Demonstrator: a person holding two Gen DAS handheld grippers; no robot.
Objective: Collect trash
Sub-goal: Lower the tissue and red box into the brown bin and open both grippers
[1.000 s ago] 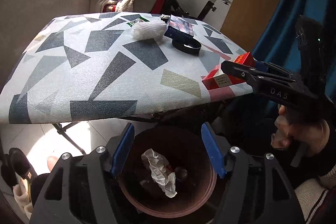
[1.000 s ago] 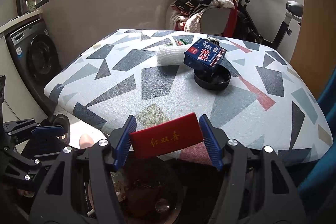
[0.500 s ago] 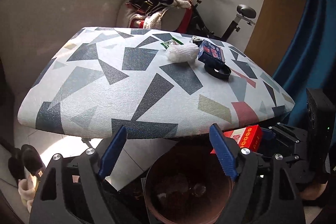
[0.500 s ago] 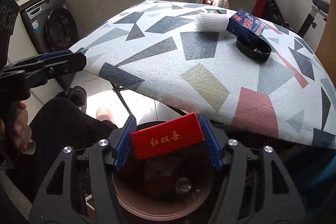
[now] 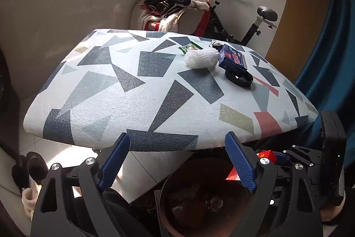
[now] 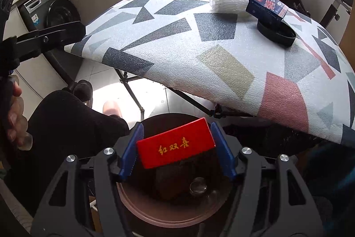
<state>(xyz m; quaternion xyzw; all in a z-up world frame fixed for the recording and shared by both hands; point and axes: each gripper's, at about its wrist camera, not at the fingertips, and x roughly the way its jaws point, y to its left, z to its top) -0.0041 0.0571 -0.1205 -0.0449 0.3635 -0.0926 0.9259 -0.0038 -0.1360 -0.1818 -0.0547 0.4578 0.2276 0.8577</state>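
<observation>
While the right hand-held gripper (image 6: 176,148) clamps the red cardboard cigarette box (image 6: 176,145) above the round brown trash bin (image 6: 168,218), the left hand-held gripper (image 5: 177,162) gapes empty; releasing seems next.

Left gripper (image 5: 176,162) jaws spread wide, nothing between them, just above brown bin (image 5: 199,203). Right gripper (image 5: 286,158) beside bin's rim, clamping red pack (image 5: 267,156) (mostly hidden). Table (image 5: 155,90) behind bin.
</observation>
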